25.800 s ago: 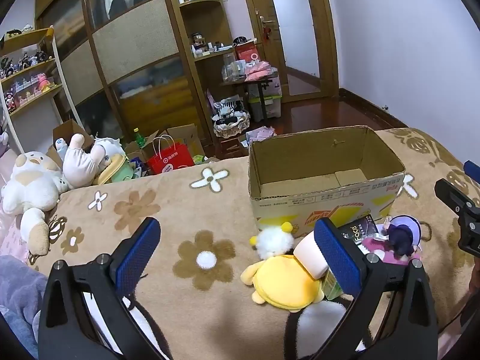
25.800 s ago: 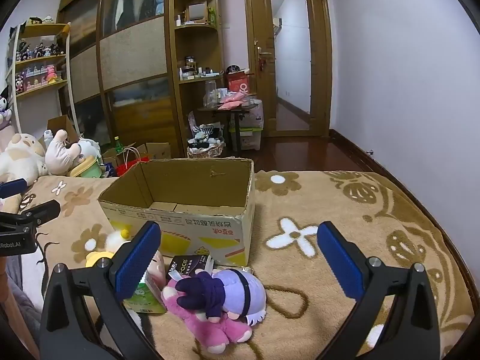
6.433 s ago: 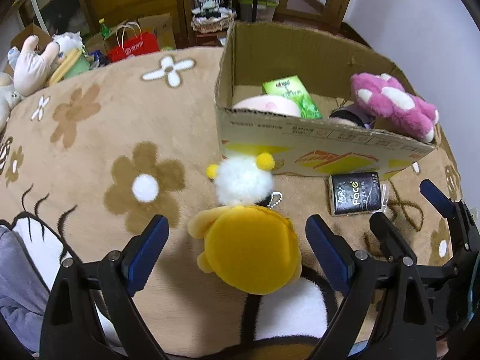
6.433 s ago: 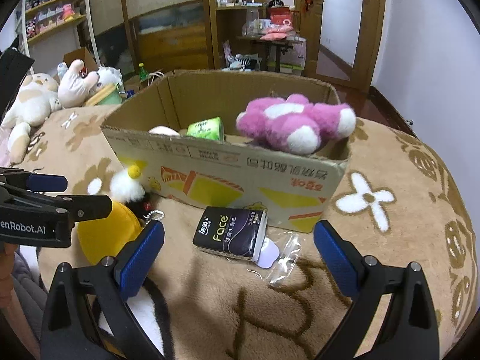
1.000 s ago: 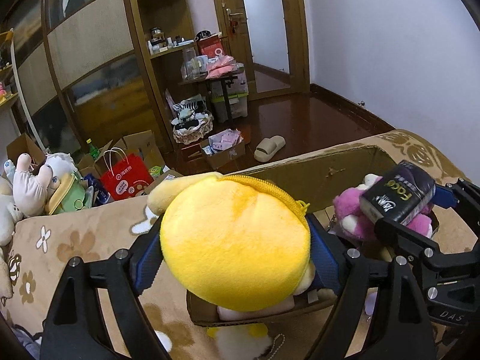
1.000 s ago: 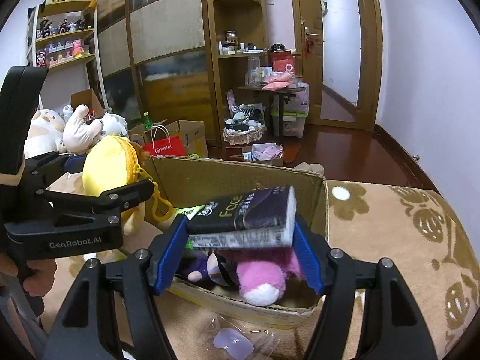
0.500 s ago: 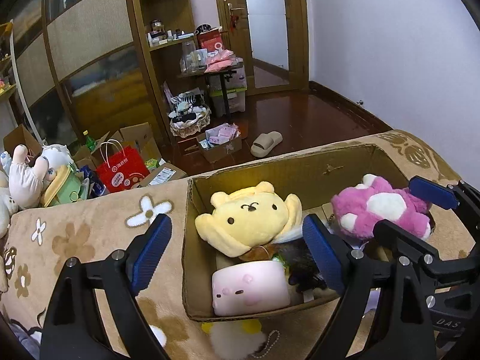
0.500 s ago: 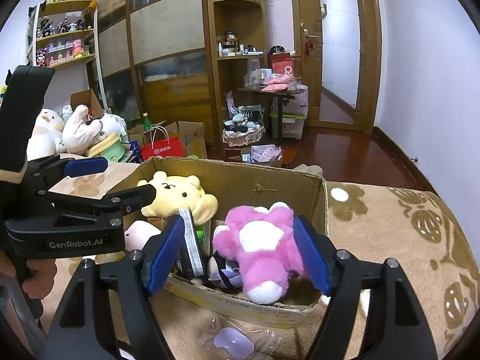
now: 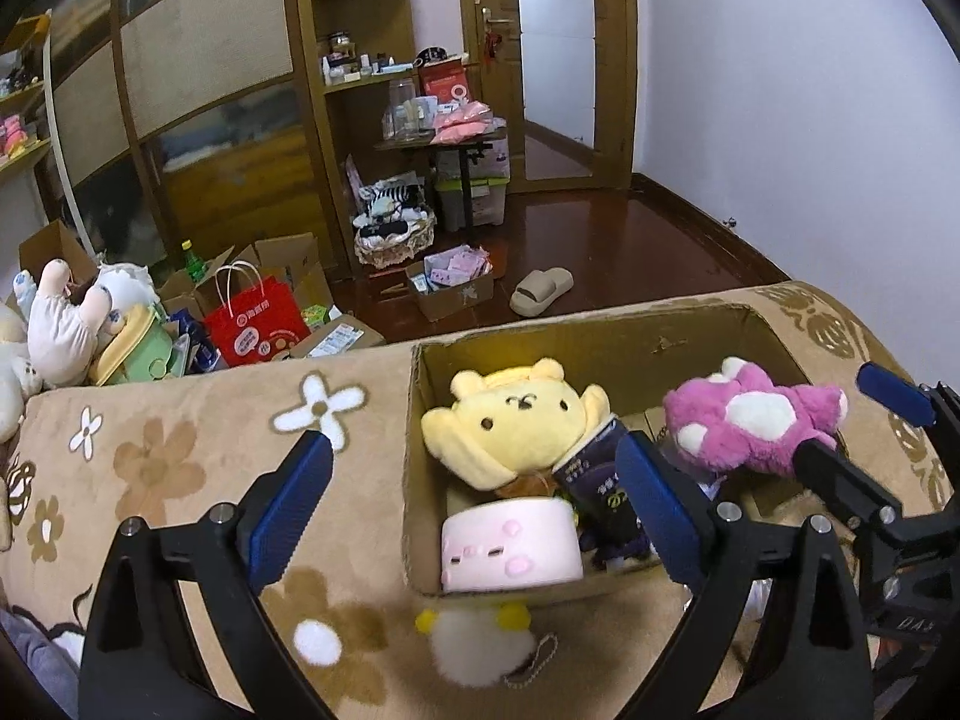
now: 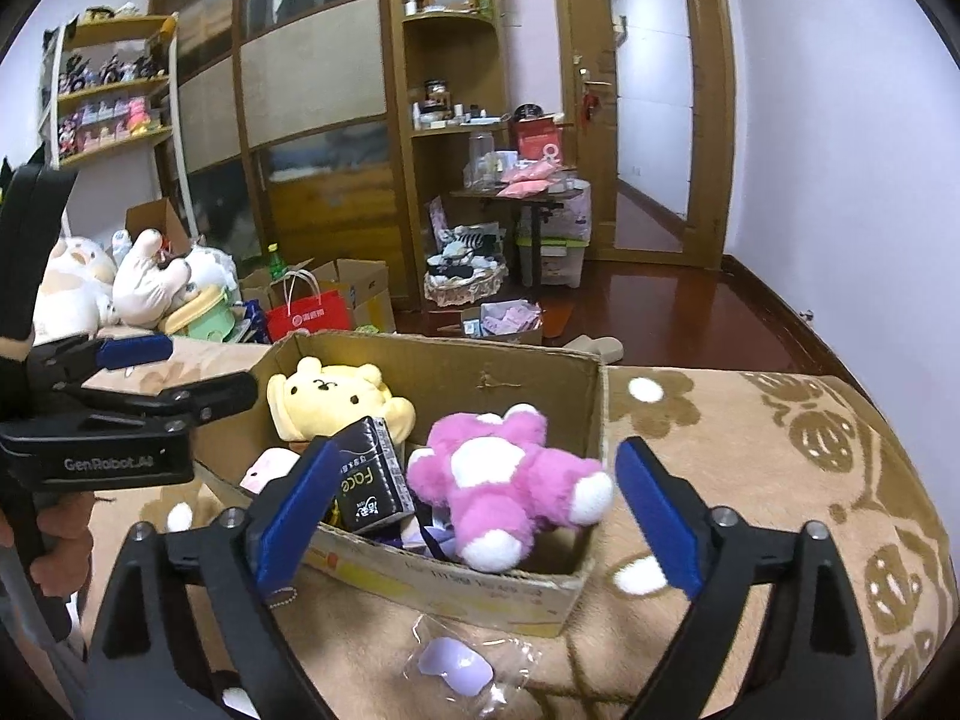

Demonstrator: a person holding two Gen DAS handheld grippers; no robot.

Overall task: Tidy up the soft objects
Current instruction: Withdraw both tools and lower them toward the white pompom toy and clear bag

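Observation:
A cardboard box (image 9: pixel 414 468) stands on the brown flowered blanket. Inside lie a yellow bear plush (image 9: pixel 510 420), a pink plush (image 9: pixel 750 426), a pale pink cushion (image 9: pixel 510 546) and a black tissue pack (image 10: pixel 372 474). My left gripper (image 9: pixel 474 504) hovers over the box's near left corner, its jaws opening with nothing pressed between them. My right gripper (image 10: pixel 474 510) hangs above the box's front wall (image 10: pixel 456 582), jaws opening wide, empty. In the right wrist view the yellow bear plush (image 10: pixel 336 402) and pink plush (image 10: pixel 504 480) rest free inside.
A white pom-pom charm (image 9: pixel 474 642) with yellow ears lies on the blanket just in front of the box. A clear bag with a purple piece (image 10: pixel 450 666) lies near the front wall. Plush toys (image 9: pixel 60 324) and a red bag (image 9: pixel 258 324) sit beyond the bed's far edge.
A second ago my left gripper held the yellow plush and my right the black tissue pack above the box. Both now lie in the box and both sets of jaws have spread.

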